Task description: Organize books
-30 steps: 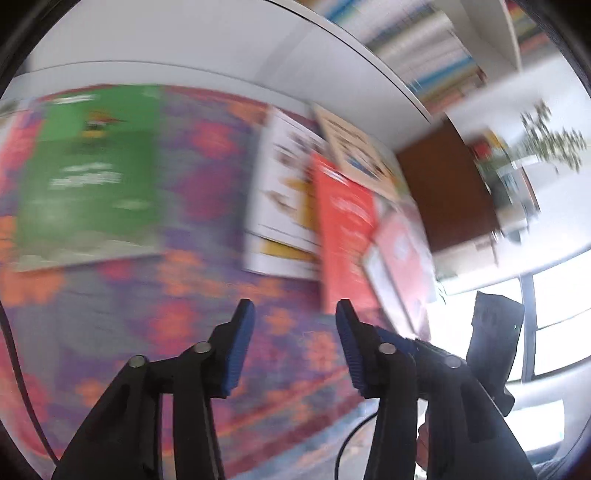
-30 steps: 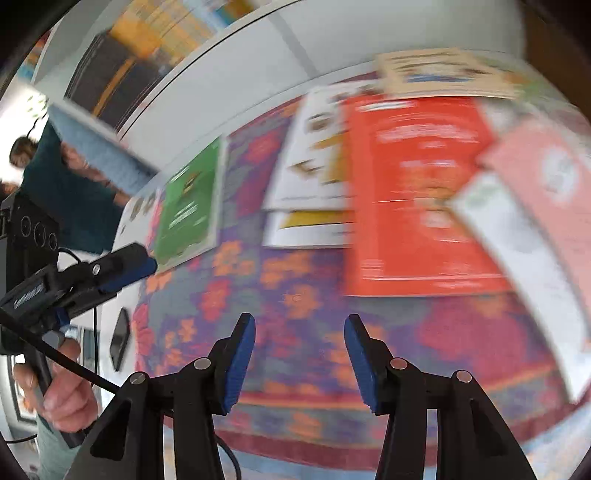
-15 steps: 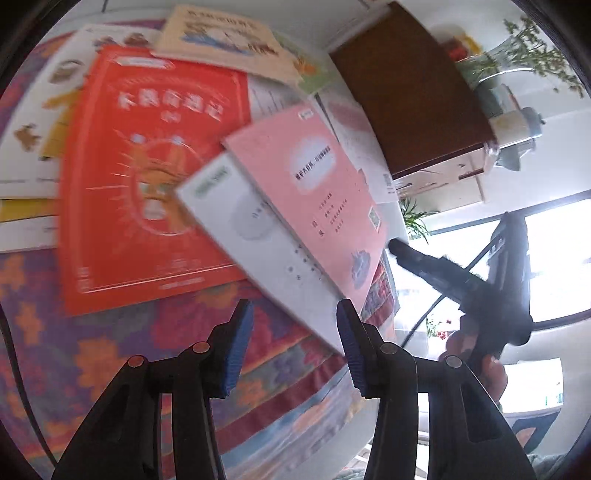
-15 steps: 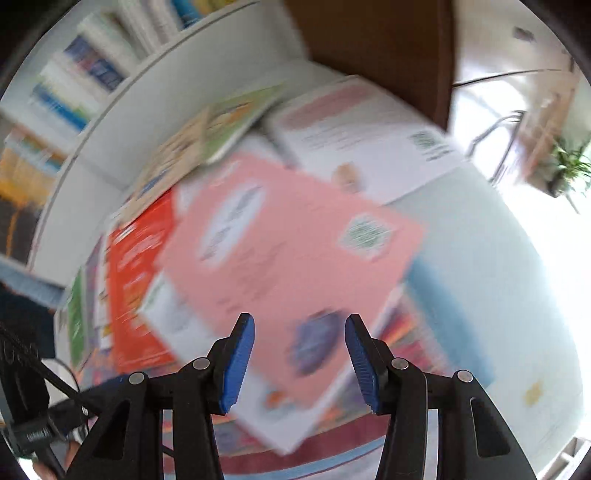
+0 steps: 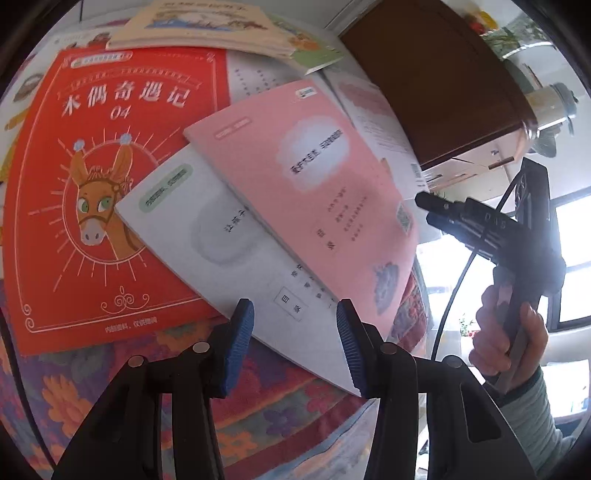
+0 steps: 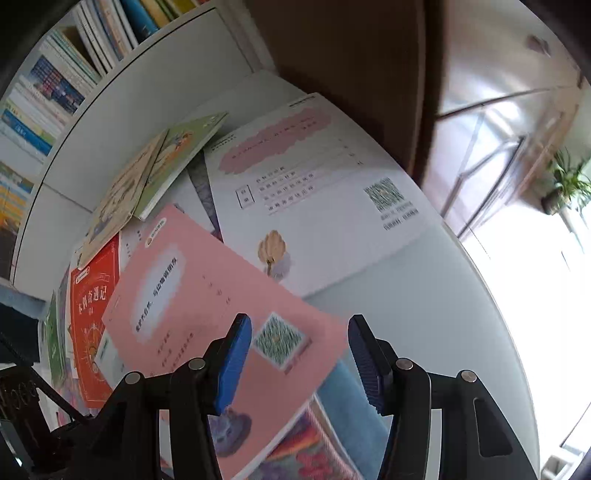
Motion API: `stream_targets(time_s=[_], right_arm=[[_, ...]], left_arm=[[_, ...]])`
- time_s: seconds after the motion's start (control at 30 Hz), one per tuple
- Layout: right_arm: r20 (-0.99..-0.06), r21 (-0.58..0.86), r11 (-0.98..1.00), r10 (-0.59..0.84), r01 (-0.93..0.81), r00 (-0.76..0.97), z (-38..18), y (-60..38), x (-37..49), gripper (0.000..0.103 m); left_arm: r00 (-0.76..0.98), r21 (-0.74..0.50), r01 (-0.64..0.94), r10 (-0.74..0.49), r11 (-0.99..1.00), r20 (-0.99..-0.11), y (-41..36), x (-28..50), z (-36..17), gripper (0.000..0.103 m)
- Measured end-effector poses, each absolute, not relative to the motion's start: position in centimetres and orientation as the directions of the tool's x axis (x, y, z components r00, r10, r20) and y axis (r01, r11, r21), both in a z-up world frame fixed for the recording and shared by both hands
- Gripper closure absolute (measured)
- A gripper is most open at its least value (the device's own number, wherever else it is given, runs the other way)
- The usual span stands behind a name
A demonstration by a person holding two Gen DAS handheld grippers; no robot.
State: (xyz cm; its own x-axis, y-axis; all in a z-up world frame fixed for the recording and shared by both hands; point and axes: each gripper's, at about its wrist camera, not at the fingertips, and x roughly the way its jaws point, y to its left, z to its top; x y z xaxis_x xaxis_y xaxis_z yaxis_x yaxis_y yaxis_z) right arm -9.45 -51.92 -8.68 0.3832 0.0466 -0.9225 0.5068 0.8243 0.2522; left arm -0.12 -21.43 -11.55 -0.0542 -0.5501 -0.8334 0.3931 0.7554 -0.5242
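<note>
Loose pile of thin paperbacks fanned across a flower-patterned cloth (image 5: 92,387) on the desk. Pink booklet (image 5: 314,192) on top, tilted, overlapping a white booklet (image 5: 207,229), which lies over a red donkey-cover book (image 5: 85,177). More behind: a cream picture book (image 5: 199,22) and a white sheet-like booklet (image 6: 317,206) near the dark wooden cabinet (image 5: 436,74).

Left tongs (image 5: 295,339) open, nothing between them, hovering over the near corner of the white booklet. Right tongs (image 6: 301,354) also open, jaws have just been opening wider, empty, over the pink booklet's near corner.

Handling guess: all light, floppy soft covers, glossy so likely to slide on one another; a corner pinch will make them droop. Better to take the overhanging edge, spine side if reachable. Pink booklet's near corner sticks out past the cloth edge, seemingly a good bite point.

Room: bare pale desk (image 6: 424,295) to the right of the pile is free for sliding or squaring up. Cabinet crowds the far side. Desk edge close below the tongs; a pushed book could drop off.
</note>
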Motion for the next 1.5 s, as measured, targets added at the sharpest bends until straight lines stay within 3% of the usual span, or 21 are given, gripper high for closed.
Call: stream_targets(time_s=[0.23, 0.3, 0.53, 0.9, 1.03, 1.17, 1.3, 1.4, 1.5], right_arm=[[-0.916, 0.317, 0.813, 0.129, 0.488, 0.379, -10.4, -53.3, -6.8, 0.050], [-0.917, 0.336, 0.815, 0.169, 0.472, 0.362, -11.0, -52.9, -5.9, 0.043], [-0.920, 0.341, 0.883, 0.242, 0.322, 0.309, -9.4, -47.7, -4.7, 0.043], [-0.898, 0.393, 0.906, 0.340, 0.159, 0.280, -8.1, -38.8, -8.8, 0.042], [-0.911, 0.314, 0.935, 0.249, 0.162, 0.330, -7.9, -37.8, -10.2, 0.053], [-0.921, 0.231, 0.967, 0.181, 0.107, 0.345, -8.2, -36.1, -10.7, 0.055], [-0.899, 0.353, 0.925, 0.293, 0.142, 0.326, -8.4, -36.9, -10.9, 0.056], [-0.817, 0.551, 0.811, 0.477, 0.196, 0.323, -9.0, -38.0, -11.9, 0.056], [-0.775, 0.618, 0.769, 0.561, 0.163, 0.291, -9.7, -35.3, -12.4, 0.056]], left_arm=[[-0.053, -0.522, 0.394, -0.548, 0.757, -0.835, -21.3, -0.3, -11.6, 0.059], [-0.050, -0.517, 0.402, -0.545, 0.756, -0.837, -21.5, -0.4, -11.7, 0.059], [-0.080, -0.606, 0.323, -0.617, 0.727, -0.783, -20.2, -0.1, -12.4, 0.057], [-0.013, -0.542, 0.248, -0.556, 0.803, -0.831, -12.4, -1.5, -12.1, 0.057], [0.016, -0.547, 0.202, -0.561, 0.813, -0.828, -11.1, -1.8, -12.6, 0.058], [0.012, -0.547, 0.236, -0.566, 0.803, -0.825, -12.4, -2.4, -13.0, 0.059], [0.055, -0.434, 0.291, -0.467, 0.853, -0.882, -12.6, -3.1, -12.9, 0.059], [0.053, -0.431, 0.275, -0.461, 0.859, -0.886, -10.3, -3.3, -12.7, 0.059], [0.049, -0.430, 0.224, -0.451, 0.874, -0.891, -6.8, -4.2, -12.9, 0.059]])
